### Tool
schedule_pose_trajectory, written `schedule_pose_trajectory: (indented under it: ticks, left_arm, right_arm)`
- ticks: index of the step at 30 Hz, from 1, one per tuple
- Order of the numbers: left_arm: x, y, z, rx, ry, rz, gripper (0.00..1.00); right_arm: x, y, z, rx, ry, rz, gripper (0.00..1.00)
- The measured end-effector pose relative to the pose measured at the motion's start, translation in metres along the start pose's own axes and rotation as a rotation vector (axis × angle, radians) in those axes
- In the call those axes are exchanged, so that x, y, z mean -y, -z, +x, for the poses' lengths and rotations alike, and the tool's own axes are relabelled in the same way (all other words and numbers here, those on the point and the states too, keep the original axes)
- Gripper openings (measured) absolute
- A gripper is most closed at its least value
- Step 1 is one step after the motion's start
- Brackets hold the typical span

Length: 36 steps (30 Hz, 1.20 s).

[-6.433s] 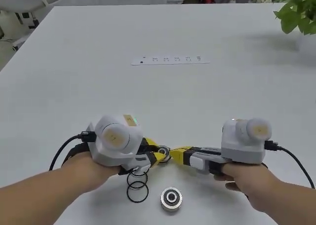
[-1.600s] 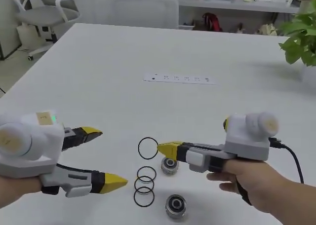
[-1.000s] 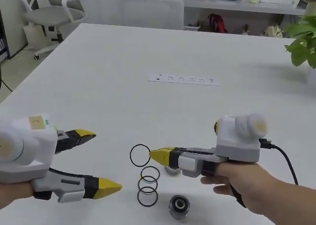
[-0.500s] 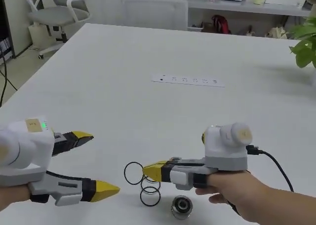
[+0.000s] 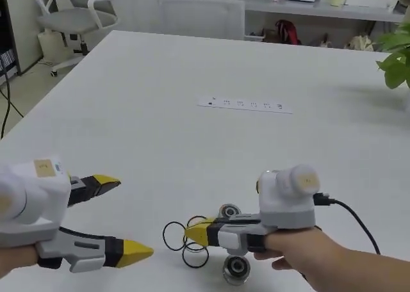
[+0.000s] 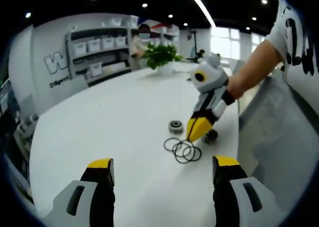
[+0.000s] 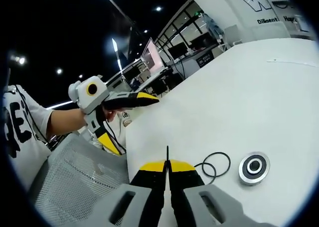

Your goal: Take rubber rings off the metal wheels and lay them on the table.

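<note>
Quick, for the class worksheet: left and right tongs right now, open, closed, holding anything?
Left tongs: open, holding nothing.
Right tongs: closed on a rubber ring.

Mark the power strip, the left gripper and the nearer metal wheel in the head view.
power strip [image 5: 245, 104], head view, middle of its top face.
left gripper [image 5: 125, 215], head view, midway between its yellow fingertips.
metal wheel [image 5: 236, 267], head view, on its dark hub.

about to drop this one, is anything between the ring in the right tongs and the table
Nothing visible. The ring, pinched in the shut right tongs, is over bare table. The laid rings lie right beside it, so it may overlap them.
</note>
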<state>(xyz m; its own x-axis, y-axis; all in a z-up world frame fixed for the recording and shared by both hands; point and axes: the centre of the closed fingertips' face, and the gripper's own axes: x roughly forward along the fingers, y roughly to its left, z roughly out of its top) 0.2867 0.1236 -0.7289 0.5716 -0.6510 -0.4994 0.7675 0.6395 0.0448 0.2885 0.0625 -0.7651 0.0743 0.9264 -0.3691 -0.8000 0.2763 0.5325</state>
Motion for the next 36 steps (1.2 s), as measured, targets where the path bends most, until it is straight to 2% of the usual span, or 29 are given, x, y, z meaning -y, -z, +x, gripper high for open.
schedule_pose_trajectory:
  ticks: [11,18,36]
  left_arm:
    - [0.002,0.004,0.001,-0.011,0.005,-0.005,0.82]
    - [0.003,0.007,0.002,-0.018,0.01,-0.009,0.82]
    - [0.006,0.009,0.003,-0.025,0.019,-0.007,0.82]
  right_arm:
    - [0.007,0.009,0.001,-0.043,0.045,-0.061,0.0]
    - [0.008,0.011,0.001,-0.056,0.053,-0.086,0.01]
    - [0.014,0.004,-0.007,-0.027,0.084,-0.11,0.15]
